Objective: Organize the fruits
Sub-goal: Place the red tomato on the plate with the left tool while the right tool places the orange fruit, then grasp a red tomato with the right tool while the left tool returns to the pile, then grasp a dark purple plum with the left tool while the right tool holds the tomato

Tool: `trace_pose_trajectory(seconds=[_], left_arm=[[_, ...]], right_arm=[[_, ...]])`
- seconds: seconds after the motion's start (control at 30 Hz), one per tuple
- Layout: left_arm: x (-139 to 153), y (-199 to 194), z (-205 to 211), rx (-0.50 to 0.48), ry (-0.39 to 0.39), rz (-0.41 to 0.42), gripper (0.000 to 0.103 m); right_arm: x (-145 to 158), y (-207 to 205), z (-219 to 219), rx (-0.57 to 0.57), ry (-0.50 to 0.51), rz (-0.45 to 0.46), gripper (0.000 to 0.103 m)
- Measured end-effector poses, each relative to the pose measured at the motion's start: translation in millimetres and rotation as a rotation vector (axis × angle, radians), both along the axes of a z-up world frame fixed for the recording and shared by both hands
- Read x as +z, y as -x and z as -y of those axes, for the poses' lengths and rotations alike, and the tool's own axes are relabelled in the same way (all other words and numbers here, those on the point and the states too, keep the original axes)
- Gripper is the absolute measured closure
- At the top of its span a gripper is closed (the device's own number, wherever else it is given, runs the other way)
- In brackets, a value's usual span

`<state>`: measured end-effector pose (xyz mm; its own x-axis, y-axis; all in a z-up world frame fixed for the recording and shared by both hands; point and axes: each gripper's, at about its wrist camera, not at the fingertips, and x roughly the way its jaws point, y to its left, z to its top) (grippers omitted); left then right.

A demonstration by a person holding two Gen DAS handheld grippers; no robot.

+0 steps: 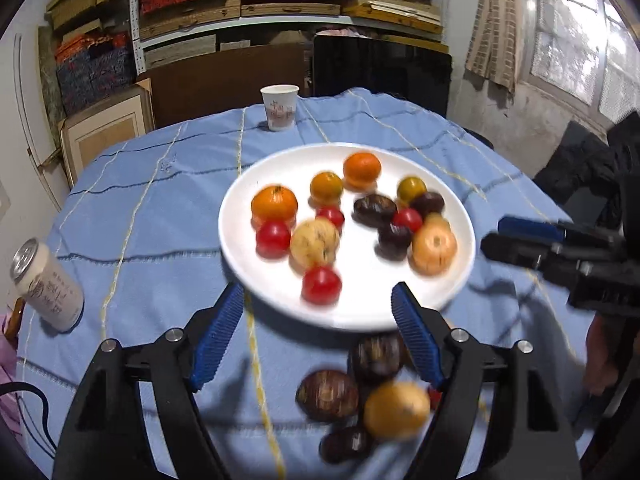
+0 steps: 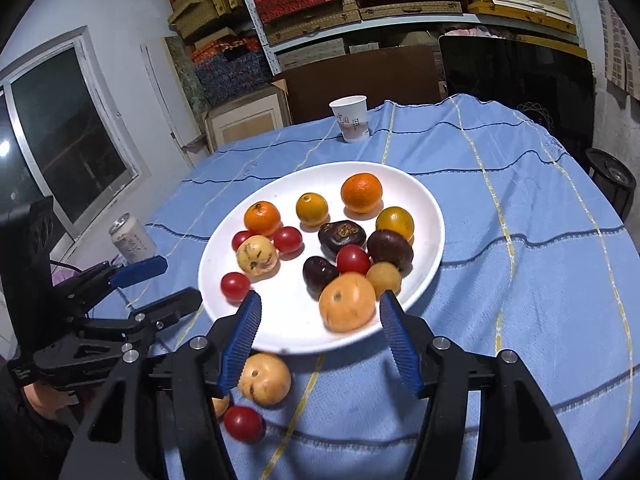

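A white plate [image 1: 240,248] [image 2: 424,208] on the blue tablecloth holds several oranges, red tomatoes, dark purple fruits and yellow fruits. My left gripper [image 1: 318,300] is open and empty, hovering above the plate's near rim. Below it on the cloth lie two dark fruits [image 1: 328,396], a yellow fruit [image 1: 396,410] and another dark fruit [image 1: 346,444]. My right gripper [image 2: 320,308] is open and empty over the plate's near edge, by a large orange fruit [image 2: 347,302]. A yellow fruit [image 2: 266,378] and a red tomato [image 2: 243,424] lie on the cloth under it.
A paper cup [image 1: 280,107] [image 2: 351,118] stands at the table's far edge. A drink can [image 1: 47,284] [image 2: 132,238] stands at the left. Shelves with boxes fill the back wall. A dark monitor [image 2: 516,76] stands behind the table.
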<state>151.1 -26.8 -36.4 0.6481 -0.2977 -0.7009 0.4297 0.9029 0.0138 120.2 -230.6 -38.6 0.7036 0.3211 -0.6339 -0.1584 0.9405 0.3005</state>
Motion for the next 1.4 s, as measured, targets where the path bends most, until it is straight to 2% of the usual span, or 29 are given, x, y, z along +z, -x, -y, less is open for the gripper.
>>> trace_pose_trajectory(seconds=[0.13,0.23,0.37,0.63,0.77,0.83,1.1,1.27,1.33,1.4], left_arm=[[-11.0,28.7,-18.9,-0.016,-0.023,0.012,0.029],[-22.4,34.5,-41.4,0.012,0.022,-0.034,0.029],[-32.3,37.7,-54.1,0.03,0.05,-0.087,0.029],[-33.1,65.1,-53.6,-0.026,0.026,-0.084,0.029],[-32.8,72.6,-61.7,-0.036,0.038,-0.094,0.029],[-35.1,72.1,-61.0,-0.04,0.03,-0.104,0.029],[-38.7,74.6,-27.5,-0.099,-0.036,-0.112,0.029],[-49.2,70.1,-8.0,-0.109,-0.101,-0.12,0.029],[-50.5,65.7,-6.5,-0.097,-0.099,-0.131,0.036],[-52.0,62.6,-5.6,-0.091,-0.097,-0.142,0.054]], right_arm=[[-10.9,31.6,-25.3,0.096,0.071,-0.021,0.041],[-27.7,50.2,-57.4,0.19,0.163,-0.047,0.042],[-43.3,53.0,-79.1,0.22,0.22,-0.087,0.051],[-53.1,38.3,-84.7,0.202,0.181,-0.151,0.058],[-54.1,35.7,-76.3,0.209,0.105,-0.159,0.061],[-54.5,34.2,-71.9,0.2,0.078,-0.163,0.074],[-45.4,51.0,-41.5,0.135,-0.025,-0.083,0.075],[-47.8,51.5,-22.2,0.106,-0.083,-0.092,0.075],[-48.3,50.5,-21.4,0.118,-0.096,-0.094,0.075],[-48.6,50.9,-22.2,0.129,-0.093,-0.093,0.075]])
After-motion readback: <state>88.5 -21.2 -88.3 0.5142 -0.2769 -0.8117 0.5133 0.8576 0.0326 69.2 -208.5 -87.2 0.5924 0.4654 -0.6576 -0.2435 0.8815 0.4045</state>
